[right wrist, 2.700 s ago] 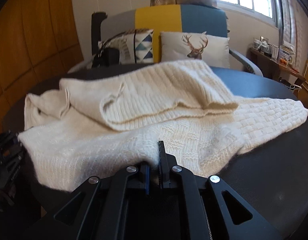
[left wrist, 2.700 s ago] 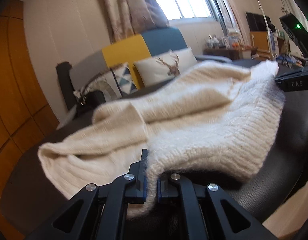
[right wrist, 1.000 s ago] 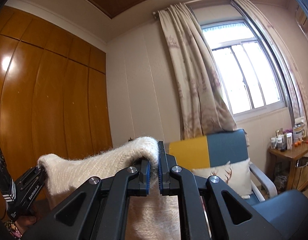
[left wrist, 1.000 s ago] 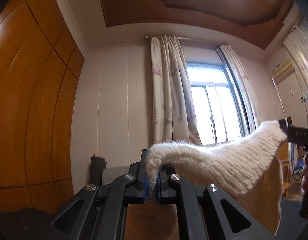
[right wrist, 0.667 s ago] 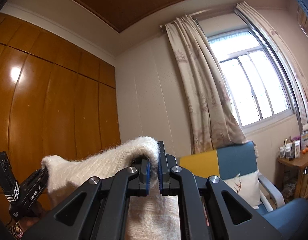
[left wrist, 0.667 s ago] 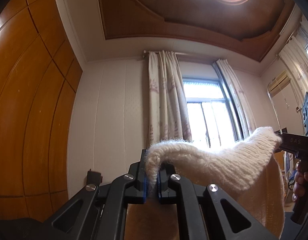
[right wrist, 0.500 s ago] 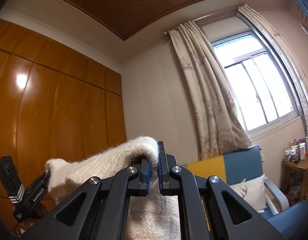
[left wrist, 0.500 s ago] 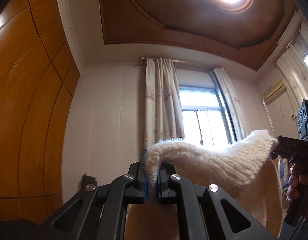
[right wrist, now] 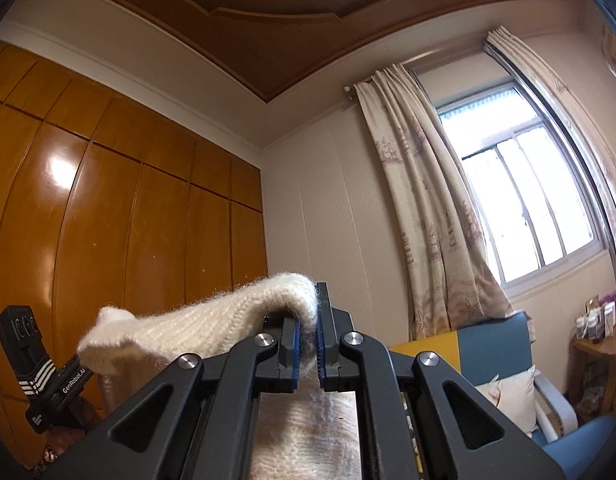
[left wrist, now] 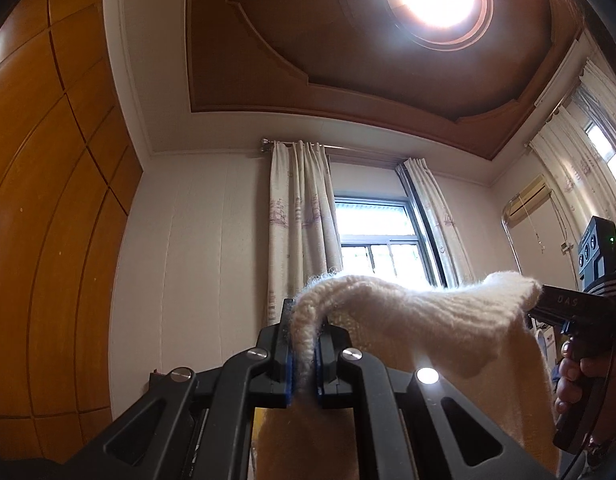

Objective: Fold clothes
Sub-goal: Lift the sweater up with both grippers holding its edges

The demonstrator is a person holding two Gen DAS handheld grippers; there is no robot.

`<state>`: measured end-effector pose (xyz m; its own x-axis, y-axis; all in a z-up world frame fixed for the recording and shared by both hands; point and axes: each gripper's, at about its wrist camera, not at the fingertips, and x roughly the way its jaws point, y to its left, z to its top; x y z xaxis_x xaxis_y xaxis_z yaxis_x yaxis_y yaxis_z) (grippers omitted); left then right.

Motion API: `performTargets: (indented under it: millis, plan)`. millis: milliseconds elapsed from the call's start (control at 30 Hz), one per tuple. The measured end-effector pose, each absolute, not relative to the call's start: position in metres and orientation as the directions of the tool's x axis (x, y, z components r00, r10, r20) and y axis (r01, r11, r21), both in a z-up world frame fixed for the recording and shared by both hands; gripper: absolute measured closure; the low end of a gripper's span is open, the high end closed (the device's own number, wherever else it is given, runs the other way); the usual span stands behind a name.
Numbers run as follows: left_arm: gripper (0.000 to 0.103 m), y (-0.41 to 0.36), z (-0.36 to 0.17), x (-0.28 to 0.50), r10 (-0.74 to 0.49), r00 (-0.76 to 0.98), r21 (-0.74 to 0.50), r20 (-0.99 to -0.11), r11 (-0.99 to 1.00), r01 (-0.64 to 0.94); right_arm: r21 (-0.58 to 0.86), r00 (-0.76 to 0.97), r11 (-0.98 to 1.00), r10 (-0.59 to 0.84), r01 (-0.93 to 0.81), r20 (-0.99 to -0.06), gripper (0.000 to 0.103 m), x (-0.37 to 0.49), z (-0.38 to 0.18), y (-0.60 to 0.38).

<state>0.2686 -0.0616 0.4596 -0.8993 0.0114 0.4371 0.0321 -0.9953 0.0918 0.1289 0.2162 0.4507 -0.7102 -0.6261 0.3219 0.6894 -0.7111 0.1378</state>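
Left tool (left wrist: pixel 303 354) and right tool (right wrist: pixel 307 350) each clamp a corner of the cream sweater (left wrist: pixel 420 326), held high in the air, edge stretched between them, body hanging below. Keep both grips level and the edge taut; bench is out of view.

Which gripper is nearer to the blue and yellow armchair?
Right. The right gripper has the blue and yellow armchair just beyond on its right side; the left gripper view does not clearly show the chair.

Cream knitted sweater (left wrist: pixel 424 320) hangs between left gripper (left wrist: pixel 303 344) and right gripper (right wrist: pixel 306 344); curtained window (right wrist: pixel 524 216) stands far behind, wooden wardrobe (right wrist: pixel 108 240) left.
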Motion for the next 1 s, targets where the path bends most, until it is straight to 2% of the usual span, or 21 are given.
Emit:
performTargets:
  millis: [67, 267, 467, 667, 1000]
  plan:
    - [0.097, -0.064, 0.453, 0.26, 0.001, -0.909, 0.088, 0.416, -0.995, 0.039, 0.144, -0.721, -0.718, -0.625, 0.681, 0.3, 0.097, 0.125, 0.446, 0.213]
    - [0.097, -0.084, 0.413, 0.202, -0.029, -0.965, 0.011, 0.262, -0.999, 0.033, 0.169, -0.761, -0.744, -0.612, 0.647, 0.215, 0.097, 0.105, 0.423, 0.2]
    - [0.097, -0.098, 0.344, 0.133, -0.113, -0.99, -0.03, 0.089, -0.993, 0.111, 0.244, -0.798, -0.765, -0.598, 0.596, 0.077, 0.097, 0.048, 0.364, 0.179]
    - [0.097, -0.118, 0.273, 0.069, -0.151, -0.985, -0.124, -0.084, -0.979, 0.161, 0.28, -0.82, -0.803, -0.567, 0.527, -0.081, 0.097, -0.005, 0.306, 0.16]
    - [0.096, -0.115, 0.174, -0.018, -0.199, -0.924, -0.063, -0.327, -0.971, 0.232, 0.27, -0.798, -0.874, -0.48, 0.403, -0.365, 0.097, -0.09, 0.215, 0.136]
